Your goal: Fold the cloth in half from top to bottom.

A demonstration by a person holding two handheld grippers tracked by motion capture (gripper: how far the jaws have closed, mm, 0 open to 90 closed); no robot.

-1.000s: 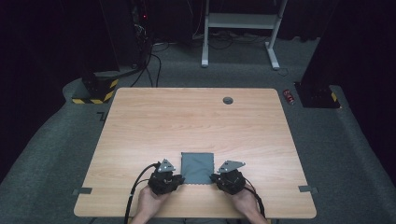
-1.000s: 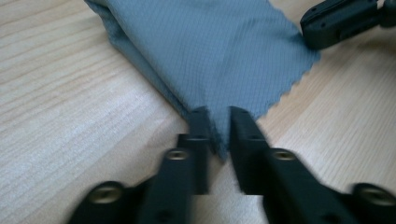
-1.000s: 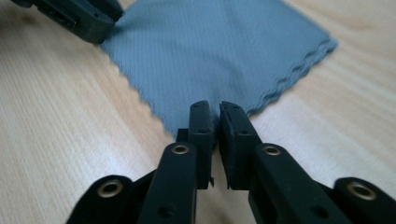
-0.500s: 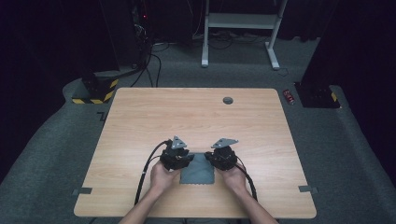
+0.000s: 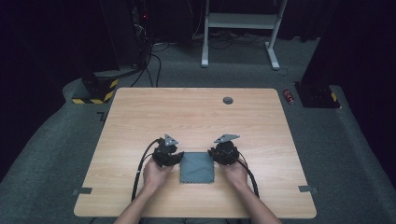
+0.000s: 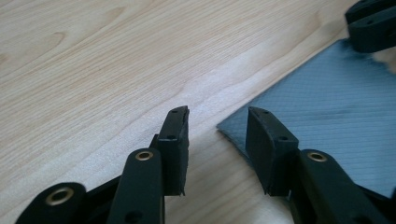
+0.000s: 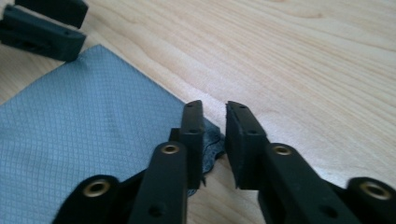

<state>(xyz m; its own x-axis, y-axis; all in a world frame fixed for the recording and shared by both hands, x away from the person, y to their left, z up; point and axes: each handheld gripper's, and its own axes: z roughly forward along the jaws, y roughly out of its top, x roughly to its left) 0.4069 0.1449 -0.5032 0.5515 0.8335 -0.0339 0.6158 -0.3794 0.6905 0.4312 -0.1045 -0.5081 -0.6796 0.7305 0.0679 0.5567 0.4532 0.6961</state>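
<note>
Grey cloth (image 5: 197, 168) lies flat on the counter (image 5: 187, 112), near the front edge, squarely between the two hands. Left claw (image 5: 173, 157) sits at the cloth's left far corner, right claw (image 5: 218, 155) at its right far corner, both low over the wood.

From the left gripper view, the left claw (image 6: 217, 126) stands released, its jaws having just been opening; the cloth's corner (image 6: 327, 107) lies by the right-hand pad, with bare wood showing in the gap and nothing pinched. The other claw's jaws peek in at the top right of that view.

From the right gripper view, the right claw (image 7: 215, 123) is parted only narrowly, its jaws having just been opening too. The cloth's frayed corner (image 7: 212, 140) lies beside the left-hand pad, free, not gripped.
</note>
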